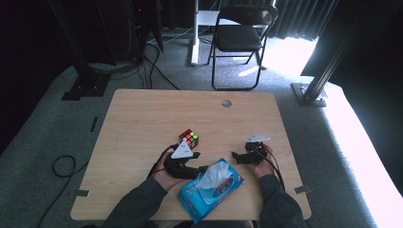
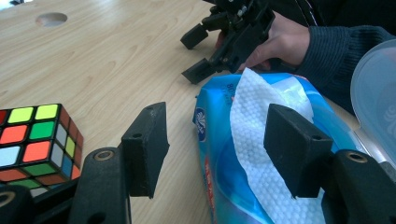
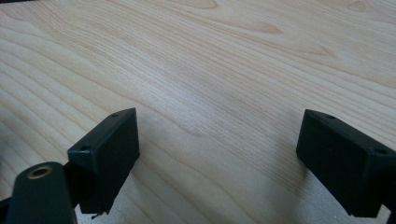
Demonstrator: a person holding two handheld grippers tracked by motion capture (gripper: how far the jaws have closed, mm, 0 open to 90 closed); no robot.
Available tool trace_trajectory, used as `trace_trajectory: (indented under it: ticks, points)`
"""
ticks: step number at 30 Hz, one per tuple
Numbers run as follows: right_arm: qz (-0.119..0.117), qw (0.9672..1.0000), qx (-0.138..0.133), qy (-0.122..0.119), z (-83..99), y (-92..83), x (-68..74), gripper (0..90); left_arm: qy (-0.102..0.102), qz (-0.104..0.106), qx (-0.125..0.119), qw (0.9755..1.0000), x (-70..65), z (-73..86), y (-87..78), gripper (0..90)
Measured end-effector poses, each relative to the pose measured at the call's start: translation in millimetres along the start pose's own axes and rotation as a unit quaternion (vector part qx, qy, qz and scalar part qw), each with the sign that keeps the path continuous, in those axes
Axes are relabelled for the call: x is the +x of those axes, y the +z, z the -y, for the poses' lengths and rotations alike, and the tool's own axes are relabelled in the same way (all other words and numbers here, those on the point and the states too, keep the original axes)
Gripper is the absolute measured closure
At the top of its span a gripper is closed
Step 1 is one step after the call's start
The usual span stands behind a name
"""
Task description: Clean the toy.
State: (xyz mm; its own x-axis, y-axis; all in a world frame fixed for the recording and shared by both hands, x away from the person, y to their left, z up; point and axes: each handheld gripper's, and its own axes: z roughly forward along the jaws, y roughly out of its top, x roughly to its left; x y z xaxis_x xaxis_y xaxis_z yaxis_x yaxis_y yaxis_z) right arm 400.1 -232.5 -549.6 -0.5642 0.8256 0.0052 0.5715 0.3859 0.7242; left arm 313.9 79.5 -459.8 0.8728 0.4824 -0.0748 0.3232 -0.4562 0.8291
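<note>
Sleeves and two hands come in from 6 o'clock in the high view. Just past them, a blue wipes pack (image 1: 210,190) lies on the desk (image 1: 142,118) with a white wipe (image 1: 215,175) poking up. The left hand-held gripper (image 1: 202,168) sits at 9 o'clock of the wipe, tips close to it. A color cube (image 1: 188,138) stands at 12 o'clock of that gripper. The right hand-held gripper (image 1: 236,156) rests at 3 o'clock of the pack.

Next, in the left gripper view, the left hand-held gripper (image 2: 215,149) is open. One pad is in front of the wipe (image 2: 254,121), and I cannot tell if it touches. The cube (image 2: 37,140) is at 9 o'clock.

Last, in the right gripper view, the right hand-held gripper (image 3: 217,158) is open wide over bare wood.
</note>
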Motion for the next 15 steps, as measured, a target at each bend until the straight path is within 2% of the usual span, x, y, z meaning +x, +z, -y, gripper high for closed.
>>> trace_trajectory:
  ticks: [15]
  points:
    - [0.000,1.0000,0.000,0.001,0.0,0.0,0.1,12.8,0.009,0.024,0.004,0.9997,-13.3,-1.1,8.6,40.1]
